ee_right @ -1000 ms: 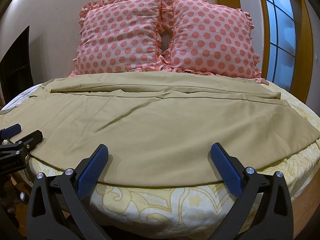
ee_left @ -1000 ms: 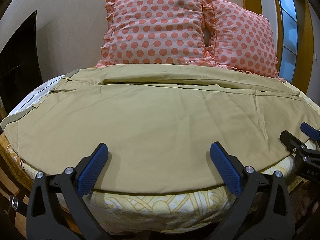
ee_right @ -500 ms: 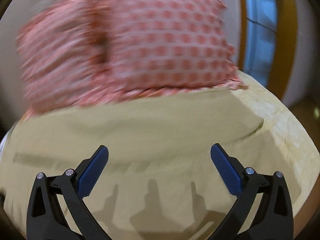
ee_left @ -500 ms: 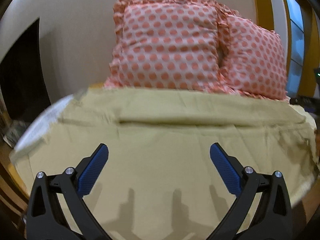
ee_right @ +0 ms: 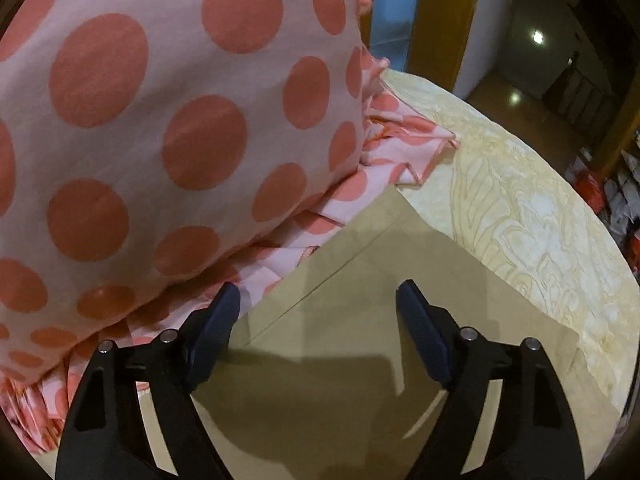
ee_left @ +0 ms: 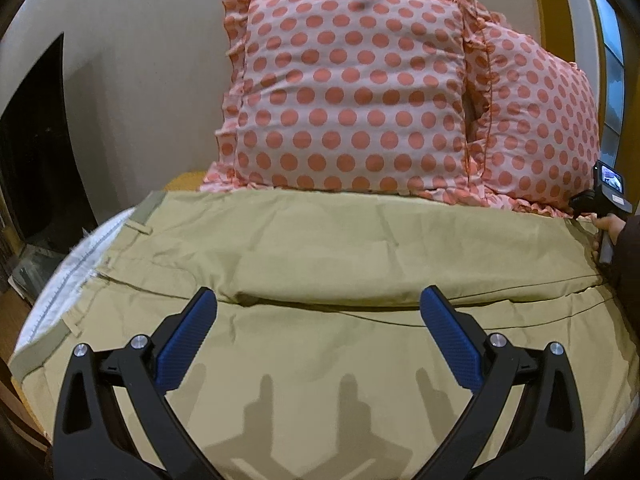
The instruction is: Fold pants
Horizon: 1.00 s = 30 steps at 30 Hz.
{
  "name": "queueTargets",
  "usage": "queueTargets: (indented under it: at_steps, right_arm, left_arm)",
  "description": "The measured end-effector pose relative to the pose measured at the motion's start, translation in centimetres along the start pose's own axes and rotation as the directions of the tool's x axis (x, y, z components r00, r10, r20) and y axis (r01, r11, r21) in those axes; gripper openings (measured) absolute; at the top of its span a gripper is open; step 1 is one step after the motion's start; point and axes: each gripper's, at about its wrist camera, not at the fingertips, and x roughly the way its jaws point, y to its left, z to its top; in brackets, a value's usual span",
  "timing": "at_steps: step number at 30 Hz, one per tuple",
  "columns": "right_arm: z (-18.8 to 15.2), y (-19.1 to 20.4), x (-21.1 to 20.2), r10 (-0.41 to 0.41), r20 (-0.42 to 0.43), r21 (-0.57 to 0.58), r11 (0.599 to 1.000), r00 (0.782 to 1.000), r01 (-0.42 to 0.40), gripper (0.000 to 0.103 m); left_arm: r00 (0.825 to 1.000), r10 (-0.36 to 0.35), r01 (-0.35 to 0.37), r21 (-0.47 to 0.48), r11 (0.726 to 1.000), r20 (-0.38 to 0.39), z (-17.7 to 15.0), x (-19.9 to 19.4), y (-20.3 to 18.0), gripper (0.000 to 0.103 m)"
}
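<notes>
Both grippers have pushed forward over the bed since a second ago. From the left wrist, the left gripper (ee_left: pixel 318 312) hangs with jaws wide apart and empty over the tan pants (ee_left: pixel 320 248), near a fold ridge, pillows (ee_left: pixel 352 92) beyond. From the right wrist, the right gripper (ee_right: pixel 318 308) gapes empty above the pants' corner hem (ee_right: pixel 396 264), beside a pillow, with bare bedspread (ee_right: pixel 532 216) to the right.

Polka-dot pillows (ee_left: pixel 352 92), yellow patterned bedspread (ee_right: pixel 520 208)
</notes>
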Motion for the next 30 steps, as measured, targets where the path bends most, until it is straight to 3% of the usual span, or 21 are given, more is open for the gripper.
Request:
queueTargets:
  at_steps: [1,3,5,8,10,11,14,16,18,23,25,26,30]
  right_arm:
    - [-0.1,-0.5,0.0,0.031,0.015,-0.009,0.999,0.999,-0.03,0.065]
    - [-0.2,-2.1,0.0,0.085,0.028,0.017,0.996,0.996,-0.085,0.015]
    - [-0.1,-3.7,0.3,0.192,0.016,0.078,0.978,0.981,-0.192,0.008]
    - [-0.5,-7.1,-0.6,0.365,0.048,0.165,0.915,0.93,-0.368,0.004]
    - [-1.5,-10.3,-3.3,0.487,0.121,0.188,0.844,0.865,-0.502,0.004]
    - [-2.1,-11.9,-5.1,0.552,0.158,0.189,0.797,0.819,-0.574,0.004]
    - [-5.2,-16.3,-9.4,0.659,0.221,0.199,0.691,0.719,-0.695,0.004]
    - [-9.7,-20.4,-12.4,0.698,0.249,0.215,0.636,0.671,-0.741,0.004]
    - [-14.0,-23.4,-13.3,0.692,0.238,0.272,0.627,0.682,-0.73,0.004]
    - [-17.9,-24.4,-11.2,0.689,0.144,0.379,0.625,0.71,-0.683,0.006]
    - [-18.3,-24.2,-11.0,0.692,0.124,0.405,0.619,0.711,-0.673,0.02]
    - [-18.6,-24.3,-11.1,0.695,0.123,0.413,0.613,0.708,-0.674,0.039]
    - [-17.8,-24.0,-11.0,0.67,0.141,0.376,0.645,0.729,-0.666,0.049]
  left_arm:
    - [1.0,-0.004,0.004,-0.008,1.0,-0.004,-0.1,0.2,0.2,0.101]
    - [1.0,-0.011,0.011,-0.024,1.0,-0.011,-0.2,0.4,0.5,0.101]
    - [1.0,-0.022,0.022,-0.039,0.999,-0.012,-0.3,0.4,0.8,0.101]
    - [0.999,-0.034,0.035,-0.054,0.998,0.01,-0.8,-0.6,1.2,0.101]
    - [0.999,-0.046,0.047,-0.068,0.997,0.021,-0.9,-1.3,1.6,0.101]
    - [0.998,-0.053,0.055,-0.08,0.995,0.028,-1.0,-1.7,1.9,0.101]
    - [0.996,-0.073,0.079,-0.131,0.988,0.047,-1.2,-2.8,3.2,0.101]
    - [0.995,-0.081,0.09,-0.162,0.983,0.059,-1.1,-3.3,4.0,0.101]
    - [0.993,-0.097,0.11,-0.185,0.977,0.073,-0.7,-3.7,4.7,0.101]
    - [0.99,-0.113,0.127,-0.186,0.974,0.086,1.3,-2.8,5.3,0.101]
    - [0.99,-0.123,0.132,-0.167,0.977,0.065,2.1,-1.8,5.4,0.101]
    - [0.99,-0.13,0.136,-0.157,0.978,0.05,2.6,-1.1,5.5,0.101]
    - [0.991,-0.136,0.135,-0.175,0.975,0.004,3.9,1.7,6.4,0.101]
